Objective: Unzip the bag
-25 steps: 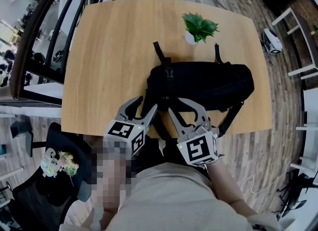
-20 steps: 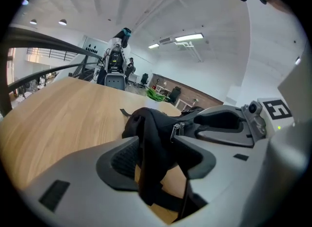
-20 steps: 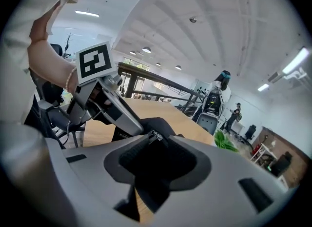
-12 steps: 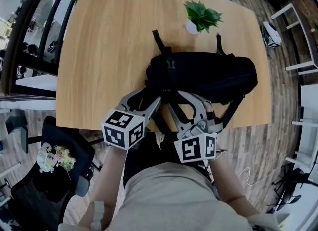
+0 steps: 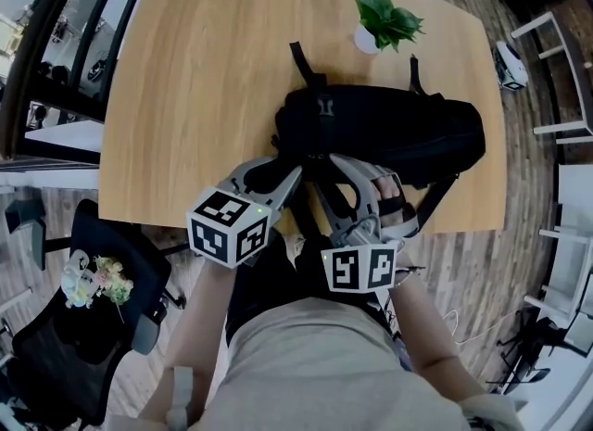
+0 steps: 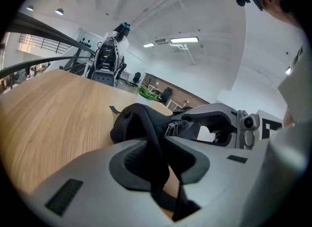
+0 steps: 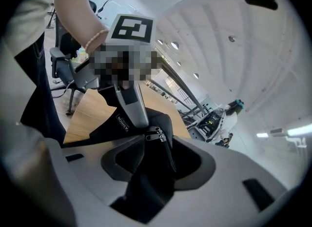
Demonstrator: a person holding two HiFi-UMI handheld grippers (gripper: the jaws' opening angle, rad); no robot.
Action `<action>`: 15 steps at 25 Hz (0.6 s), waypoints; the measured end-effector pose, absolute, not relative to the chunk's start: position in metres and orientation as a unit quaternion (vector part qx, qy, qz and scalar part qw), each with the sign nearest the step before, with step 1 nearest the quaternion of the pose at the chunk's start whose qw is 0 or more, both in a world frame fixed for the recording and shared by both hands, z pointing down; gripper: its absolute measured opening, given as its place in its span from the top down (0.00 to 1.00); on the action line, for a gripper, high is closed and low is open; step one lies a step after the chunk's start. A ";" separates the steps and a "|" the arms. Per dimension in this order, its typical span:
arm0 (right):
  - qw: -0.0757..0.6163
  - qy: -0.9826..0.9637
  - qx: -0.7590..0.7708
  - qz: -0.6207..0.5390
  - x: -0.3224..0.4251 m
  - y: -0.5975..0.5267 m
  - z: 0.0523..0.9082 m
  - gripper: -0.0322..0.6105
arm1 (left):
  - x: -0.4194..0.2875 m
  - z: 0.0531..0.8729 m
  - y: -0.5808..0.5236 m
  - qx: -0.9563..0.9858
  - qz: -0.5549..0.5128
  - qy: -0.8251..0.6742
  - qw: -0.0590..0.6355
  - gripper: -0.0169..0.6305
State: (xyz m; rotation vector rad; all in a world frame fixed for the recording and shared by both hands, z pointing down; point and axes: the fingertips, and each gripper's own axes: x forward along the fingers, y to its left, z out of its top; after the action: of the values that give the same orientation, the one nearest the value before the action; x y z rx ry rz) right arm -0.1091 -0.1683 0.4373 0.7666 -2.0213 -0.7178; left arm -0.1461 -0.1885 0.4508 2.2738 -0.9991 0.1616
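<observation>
- Near edge of the tabletop, left of centre: left claw is clamped on a fold of the black fabric at the bag's left end. Its jaws have just been closing, and the fold sits pinched between them.
- Bag: a black backpack lying on its side on the near-right part of the tabletop. One strap hangs over the near edge.
- Just right of the left claw: right claw, jaws wide apart and just been opening. Fabric and the zipper pulls lie between them, not gripped.
- Handling, my judgement: the shell is soft and limp and will bunch and follow any pull, so it needs anchoring beside the zip track. The pulls are small, hard metal tabs, likely slippery. Take one squarely by its tab.
- Far right: potted plant stands beyond the bag, apart from it.
- Views: the head view gives the layout, but the claws cover the pulls. The right gripper view shows two pulls side by side. The left gripper view shows them from the other side, with the right claw just behind.
</observation>
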 end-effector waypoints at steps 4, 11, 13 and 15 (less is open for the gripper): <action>0.434 -0.788 0.296 -0.320 -0.107 -0.171 0.442 0.68 | -0.146 0.449 -0.189 0.866 0.060 -0.378 0.322 0.83; 0.449 -0.764 0.281 -0.367 -0.110 -0.175 0.448 0.68 | -0.145 0.449 -0.188 0.865 0.058 -0.376 0.328 0.83; 0.452 -0.758 0.279 -0.378 -0.112 -0.177 0.449 0.67 | -0.146 0.448 -0.188 0.864 0.057 -0.376 0.330 0.83; 0.452 -0.752 0.279 -0.390 -0.114 -0.178 0.448 0.67 | -0.146 0.447 -0.189 0.864 0.055 -0.376 0.331 0.83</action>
State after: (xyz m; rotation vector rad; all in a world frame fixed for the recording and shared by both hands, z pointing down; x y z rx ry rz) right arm -0.1137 -0.1783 0.4483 0.6902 -1.8573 -0.9630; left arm -0.1460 -0.1888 0.4472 2.2579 -0.9837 0.1445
